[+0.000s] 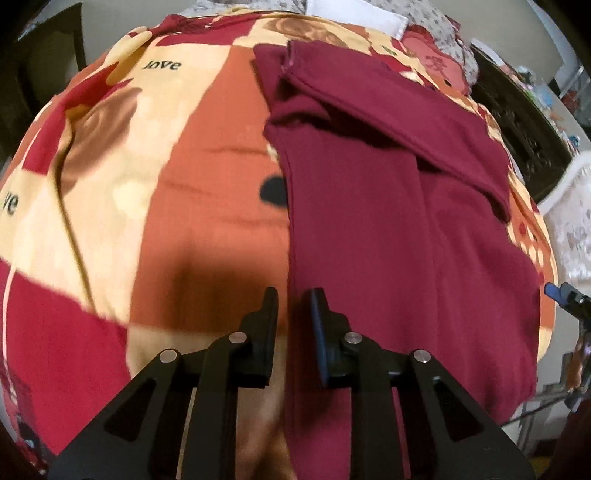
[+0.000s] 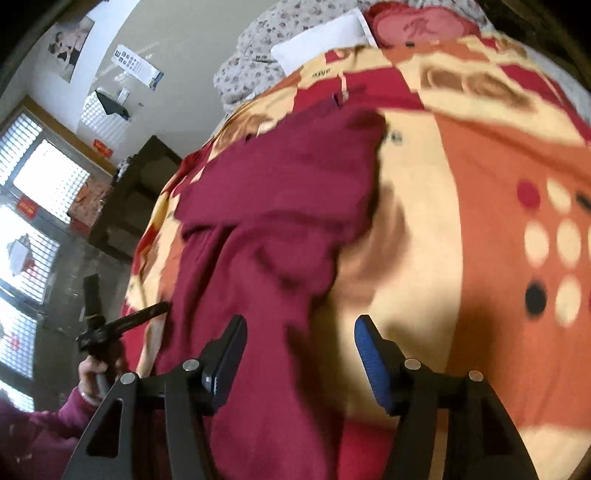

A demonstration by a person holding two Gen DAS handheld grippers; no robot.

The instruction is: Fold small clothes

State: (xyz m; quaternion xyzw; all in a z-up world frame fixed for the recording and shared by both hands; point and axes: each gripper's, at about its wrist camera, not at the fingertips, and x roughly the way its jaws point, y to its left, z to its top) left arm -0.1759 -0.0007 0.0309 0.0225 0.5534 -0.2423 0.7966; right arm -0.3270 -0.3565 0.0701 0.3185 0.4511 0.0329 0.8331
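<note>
A maroon garment [image 1: 369,221] lies flat on a patterned bedspread [image 1: 207,184], with a sleeve folded slantwise across its upper part [image 1: 388,110]. My left gripper [image 1: 294,299] hovers over the garment's left edge. Its jaws stand a narrow gap apart, and the cloth lies below them rather than pinched between them. In the right wrist view the same garment [image 2: 273,206] looks blurred. My right gripper [image 2: 301,332] is open wide above the garment's near right side with nothing between its blue pads. Its blue tip [image 1: 554,291] also shows at the right edge of the left wrist view.
Grey floral bedding [image 2: 258,48], a white pillow [image 2: 321,44] and a pink cushion [image 2: 417,26] lie at the head of the bed. Dark wooden furniture [image 2: 140,195] stands beside the bed near bright windows [image 2: 33,177]. A hand in a maroon sleeve [image 2: 88,380] holds the other gripper's handle.
</note>
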